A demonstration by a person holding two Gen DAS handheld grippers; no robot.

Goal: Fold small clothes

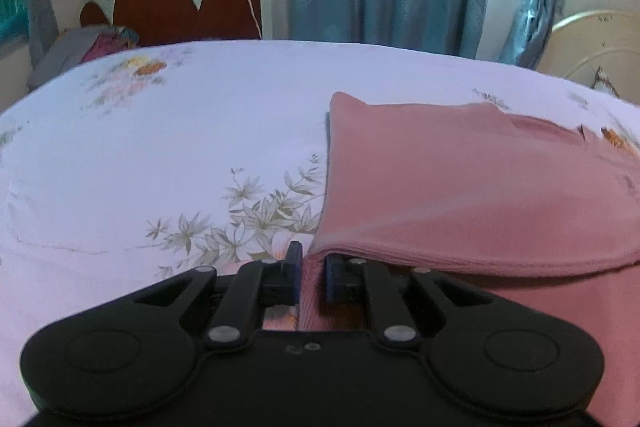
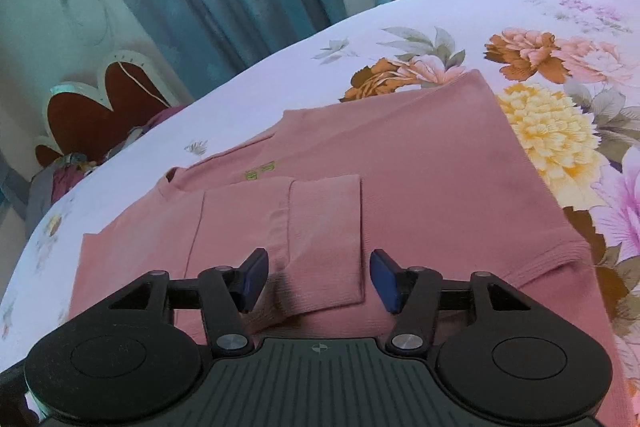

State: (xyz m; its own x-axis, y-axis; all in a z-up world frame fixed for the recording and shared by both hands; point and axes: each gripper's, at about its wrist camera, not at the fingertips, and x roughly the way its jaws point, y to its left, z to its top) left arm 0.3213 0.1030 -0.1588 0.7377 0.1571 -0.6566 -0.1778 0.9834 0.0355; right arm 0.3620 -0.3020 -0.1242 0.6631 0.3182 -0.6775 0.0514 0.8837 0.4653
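The left gripper pinches the pink shirt's hem, lifting it off the flowered bedsheet. The right gripper hangs wide open over the folded sleeve.

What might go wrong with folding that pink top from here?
The left gripper pinches only a corner of the pink top, so the fabric may slip free mid-fold. The right gripper hangs open, holding nothing, so the folded-in sleeve may shift when the corner is lifted.
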